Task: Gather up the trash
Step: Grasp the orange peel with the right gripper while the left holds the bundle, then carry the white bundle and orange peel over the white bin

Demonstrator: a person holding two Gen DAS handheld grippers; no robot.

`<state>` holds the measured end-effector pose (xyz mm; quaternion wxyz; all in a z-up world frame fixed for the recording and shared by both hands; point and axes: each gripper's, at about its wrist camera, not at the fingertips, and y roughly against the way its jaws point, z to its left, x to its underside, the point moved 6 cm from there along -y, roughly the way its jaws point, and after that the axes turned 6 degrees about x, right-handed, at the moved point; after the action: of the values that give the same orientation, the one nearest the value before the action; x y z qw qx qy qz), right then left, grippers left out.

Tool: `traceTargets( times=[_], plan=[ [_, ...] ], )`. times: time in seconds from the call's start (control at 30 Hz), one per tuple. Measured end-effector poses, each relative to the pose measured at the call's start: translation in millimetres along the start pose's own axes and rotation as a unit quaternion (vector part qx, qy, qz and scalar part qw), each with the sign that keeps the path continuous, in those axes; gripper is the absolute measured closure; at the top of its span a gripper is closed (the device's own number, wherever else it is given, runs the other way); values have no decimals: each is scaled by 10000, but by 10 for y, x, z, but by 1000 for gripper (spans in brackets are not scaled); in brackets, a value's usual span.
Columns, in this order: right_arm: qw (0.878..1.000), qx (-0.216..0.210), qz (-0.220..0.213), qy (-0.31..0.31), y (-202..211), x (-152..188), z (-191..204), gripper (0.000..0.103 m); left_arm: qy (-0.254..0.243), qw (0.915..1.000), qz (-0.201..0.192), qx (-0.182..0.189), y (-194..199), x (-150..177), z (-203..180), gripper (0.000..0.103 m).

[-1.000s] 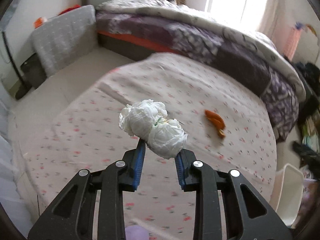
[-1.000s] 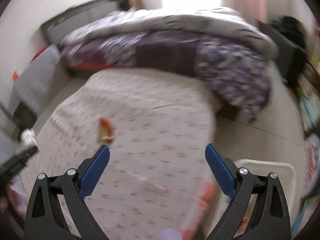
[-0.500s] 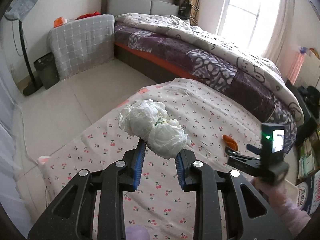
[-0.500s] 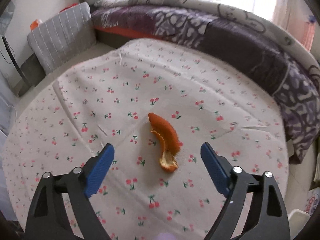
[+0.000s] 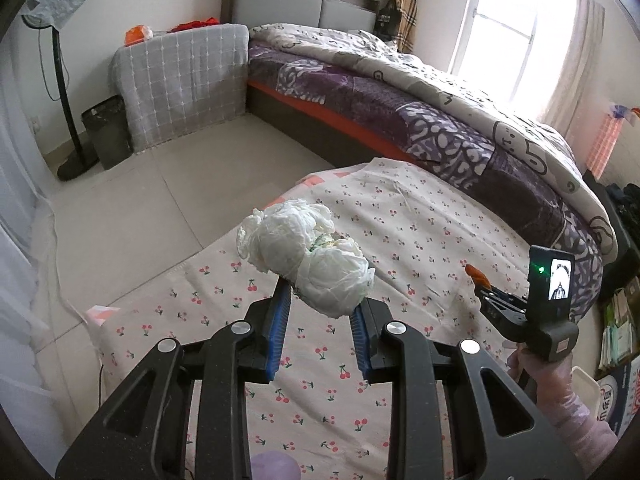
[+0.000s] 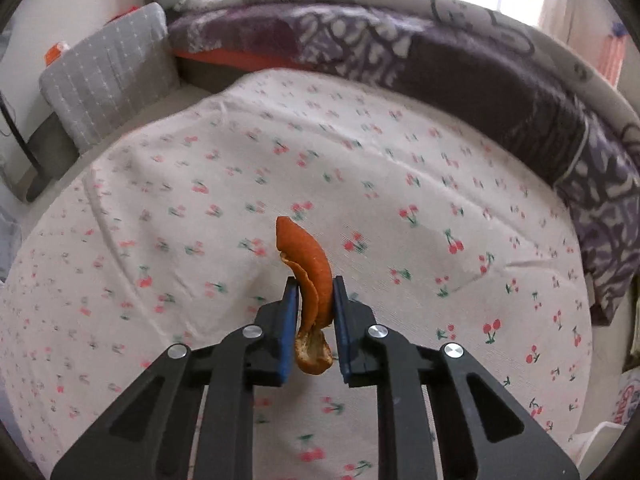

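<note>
Orange peel (image 6: 310, 276) first: a curled strip pinched between the blue pads of the right gripper (image 6: 316, 300), its pointed tip sticking up past the fingertips and its ragged lower end hanging down between the fingers. Those fingers have just been closing and now clamp the peel from both sides. Beneath them spreads the cherry-print cloth (image 6: 400, 160) over the table, a small fold rising just left of the pads. Over to the left gripper (image 5: 322, 310): its fingers are clenched on a crumpled white tissue wad (image 5: 308, 258), two balled lumps bulging above and beyond the fingertips, the lower lump wedged between the blue pads. To the right of those fingers the other gripper shows too, with its camera unit (image 5: 550, 280), a green light lit, and a hand (image 5: 540, 368) in a pink sleeve gripping the handle. Beyond the fingers lie the bed (image 5: 440, 92) with its purple patterned quilt, a grey checked cover (image 5: 184, 84), a standing fan (image 5: 60, 60) and the bright window (image 5: 516, 32).
</note>
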<state>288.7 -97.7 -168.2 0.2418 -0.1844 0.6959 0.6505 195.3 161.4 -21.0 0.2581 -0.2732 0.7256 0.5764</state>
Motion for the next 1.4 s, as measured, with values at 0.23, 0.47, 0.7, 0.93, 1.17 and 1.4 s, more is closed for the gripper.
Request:
traceTargets(
  times=[0.23, 0.47, 0.7, 0.93, 1.17, 1.4],
  plan=[
    [9983, -313, -425, 230, 485, -157, 436, 86, 18, 9999, -141, -37, 88, -22, 21, 76],
    [9950, -563, -785, 253, 1041, -117, 667, 86, 24, 9998, -184, -51, 115, -29, 33, 76],
    [9935, -705, -868, 223, 1431, 124, 624, 86, -60, 9998, -208, -10, 164, -7, -25, 76],
    [9939, -648, -885, 114, 1627, 364, 356, 86, -260, 9995, -174, 35, 151, 74, -192, 76],
    [9954, -522, -793, -89, 1706, 563, -68, 86, -541, 9985, -57, 48, 51, 182, -417, 76],
    [9953, -358, -779, -442, 1767, 712, -570, 86, -845, 9964, 23, 111, -62, 303, -717, 76]
  ],
)
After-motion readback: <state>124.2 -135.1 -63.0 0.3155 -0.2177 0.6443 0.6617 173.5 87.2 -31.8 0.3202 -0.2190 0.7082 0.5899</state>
